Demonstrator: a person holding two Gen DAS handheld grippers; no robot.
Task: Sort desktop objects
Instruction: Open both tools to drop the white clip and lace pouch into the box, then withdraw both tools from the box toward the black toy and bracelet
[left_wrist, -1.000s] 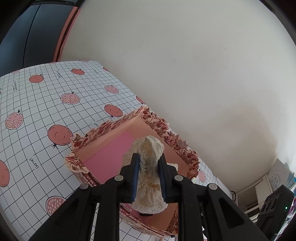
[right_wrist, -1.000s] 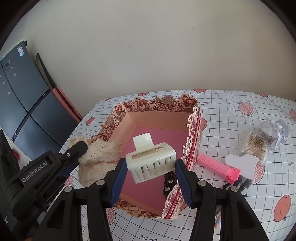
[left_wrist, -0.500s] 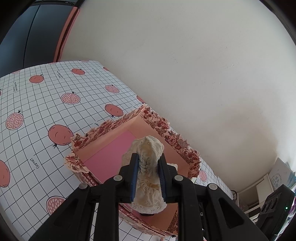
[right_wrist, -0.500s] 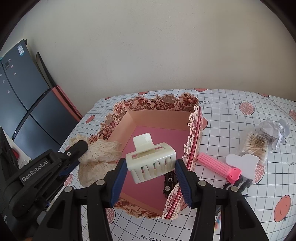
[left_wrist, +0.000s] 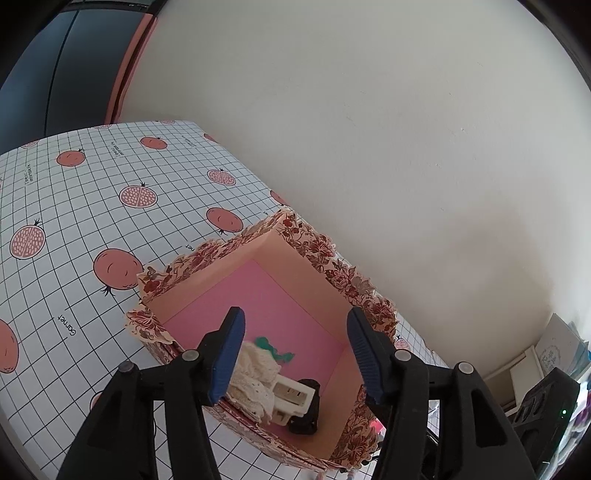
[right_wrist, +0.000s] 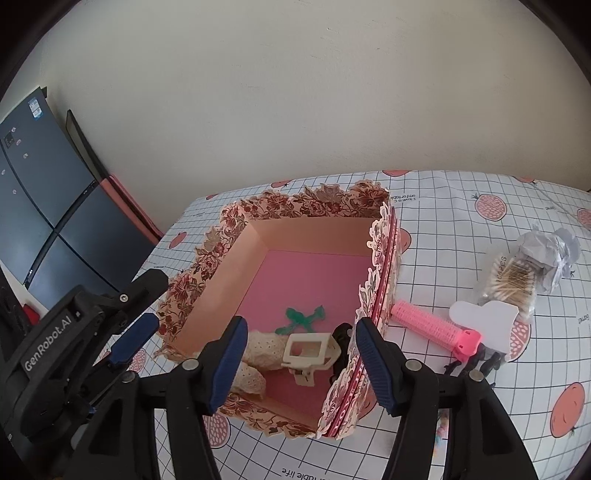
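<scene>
A floral paper box (right_wrist: 303, 201) with a pink floor stands on the table; it also shows in the left wrist view (left_wrist: 207, 254). Inside lie a cream lace scrunchie (right_wrist: 260, 354) (left_wrist: 255, 373), a cream claw clip (right_wrist: 308, 352) (left_wrist: 291, 397), a green hair clip (right_wrist: 303, 317) (left_wrist: 273, 349) and a black clip (right_wrist: 341, 334) (left_wrist: 306, 410). My left gripper (left_wrist: 293, 354) is open and empty above the box's near end. My right gripper (right_wrist: 299, 363) is open and empty over the same end.
Right of the box lie a pink hair roller (right_wrist: 434, 328), a white card with dark clips (right_wrist: 482, 323), a bag of cotton swabs (right_wrist: 511, 282) and crumpled paper (right_wrist: 554, 251). The pomegranate-print tablecloth (left_wrist: 74, 206) spreads left. A wall stands behind; dark cabinets (right_wrist: 40, 206) far left.
Both grippers have opened. The lace scrunchie dropped from my left gripper and the claw clip from my right gripper; both now lie in the box.
</scene>
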